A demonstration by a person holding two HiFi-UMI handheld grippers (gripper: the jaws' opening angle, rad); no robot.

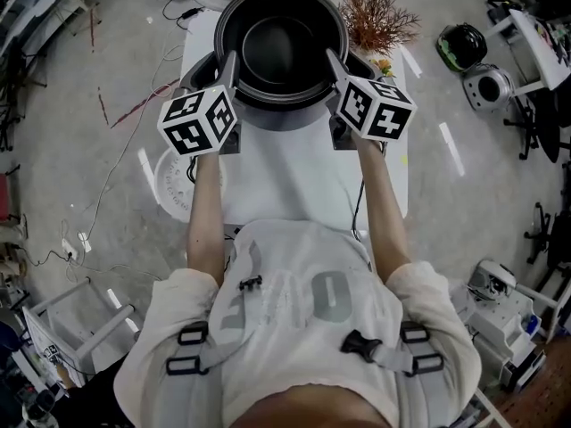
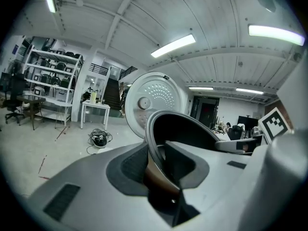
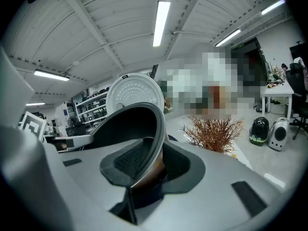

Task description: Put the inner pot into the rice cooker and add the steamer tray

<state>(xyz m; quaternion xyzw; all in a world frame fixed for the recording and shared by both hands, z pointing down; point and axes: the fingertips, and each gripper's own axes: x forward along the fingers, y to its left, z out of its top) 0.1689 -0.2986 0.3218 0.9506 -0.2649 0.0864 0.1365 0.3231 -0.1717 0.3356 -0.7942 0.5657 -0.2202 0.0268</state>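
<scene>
Closest to the head camera I saw the person's pale shirt [image 1: 303,328] crossed by grey harness straps, with both bare forearms reaching forward over the white table [image 1: 294,176]. Past the forearms came the two marker cubes, the left one [image 1: 198,121] and the right one [image 1: 375,107], each tilted a little outward. Beyond them the left gripper [image 1: 230,65] and the right gripper [image 1: 335,61] met the inner pot [image 1: 278,52] from opposite sides. In the left gripper view the left gripper [image 2: 161,167] had its fingers narrowed onto the pot's rim [image 2: 154,148], the dark pads pressing the thin wall from inside and outside. The right gripper view showed the same on the other side: the right gripper [image 3: 144,172] had its fingers closed on the rim [image 3: 154,143], with the pot's dark hollow curving away to the left. The inner pot hung between the two grips, directly over the mouth of the rice cooker [image 1: 284,117], whose grey body showed below the pot's near edge; I could not tell whether the pot had seated or was just above the opening. Behind the pot the cooker's lid [image 2: 149,102] stood open and upright, its dimpled underside facing the grippers. Farther right on the table a dried reddish plant [image 1: 375,16] stood near the cooker, and metal shelves [image 2: 48,81] lined the far wall.
</scene>
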